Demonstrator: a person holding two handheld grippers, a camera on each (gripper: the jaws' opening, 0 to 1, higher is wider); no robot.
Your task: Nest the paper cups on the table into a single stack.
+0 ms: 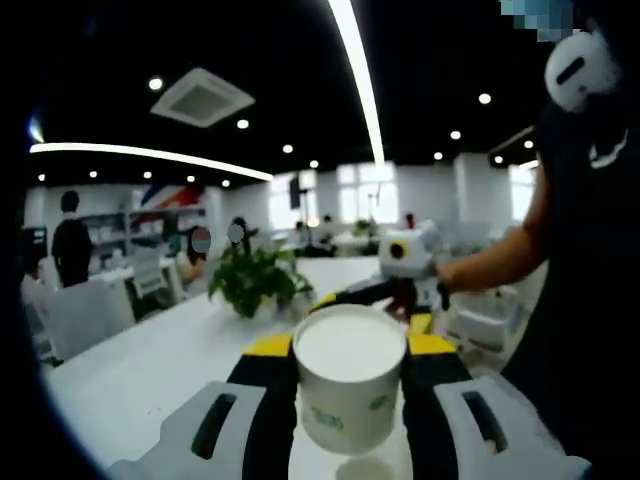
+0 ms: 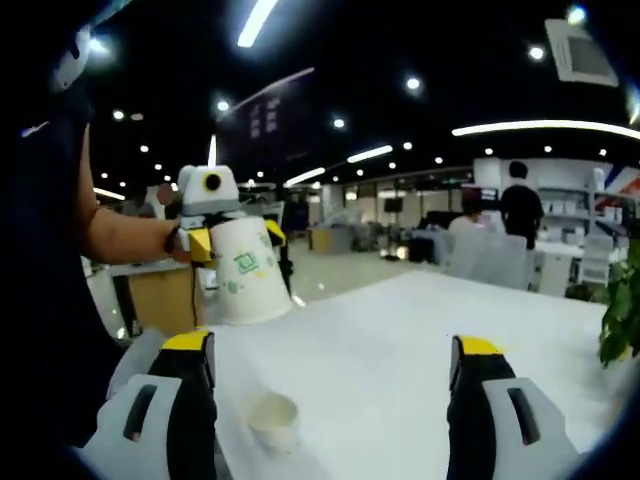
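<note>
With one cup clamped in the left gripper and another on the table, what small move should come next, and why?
Probably carry the left gripper and its paper cup over the small cup standing on the table. The right gripper is open with nothing between its jaws, so it could steady that cup.

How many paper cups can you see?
2. One paper cup is held tilted in the left gripper, above the table. A smaller cup stands on the table near the right gripper. Others may be out of view.
</note>
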